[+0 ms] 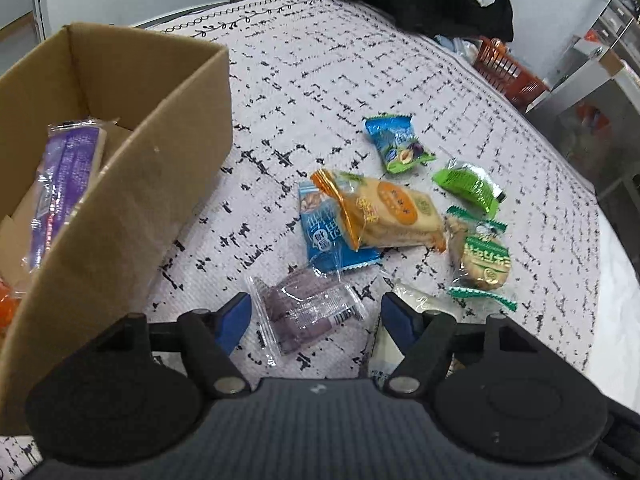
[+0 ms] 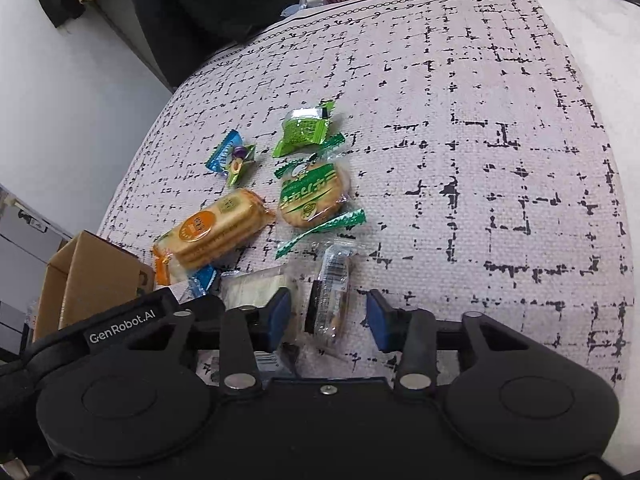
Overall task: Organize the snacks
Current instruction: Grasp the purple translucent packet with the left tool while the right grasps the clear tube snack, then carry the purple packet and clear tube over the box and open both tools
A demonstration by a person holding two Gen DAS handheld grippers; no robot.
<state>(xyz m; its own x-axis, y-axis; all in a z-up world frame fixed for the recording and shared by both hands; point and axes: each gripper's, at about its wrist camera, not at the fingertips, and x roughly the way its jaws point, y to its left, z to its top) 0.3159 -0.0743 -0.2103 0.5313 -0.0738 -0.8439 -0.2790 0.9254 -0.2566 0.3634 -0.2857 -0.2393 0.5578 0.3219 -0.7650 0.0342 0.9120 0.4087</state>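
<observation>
We found the left gripper (image 1: pixel 316 320) spread wide, its blue pads either side of a purple snack in clear wrap (image 1: pixel 308 312) that lay flat on the cloth, with a gap at each pad. The right gripper (image 2: pixel 328 316) was likewise spread, straddling a small clear-wrapped snack (image 2: pixel 330 300) without gripping it.

Just beyond the left gripper we noted a blue packet (image 1: pixel 324 236) partly under an orange-trimmed cracker pack (image 1: pixel 388 212). To their right lay a round biscuit in green-edged wrap (image 1: pixel 482 260), and farther out a green foil packet (image 1: pixel 470 186) and a blue-green plum sweet (image 1: pixel 398 144), each apart from the others. A pale packet (image 1: pixel 404 300) lay partly hidden under the left gripper's right finger.

The whole group rested on a grey tablecloth with black dashes (image 1: pixel 320 80). At the left stood an open cardboard box (image 1: pixel 132 184), holding a purple-wrapped bar (image 1: pixel 64 176). An orange basket (image 1: pixel 506 72) stood beyond the table's far edge.
</observation>
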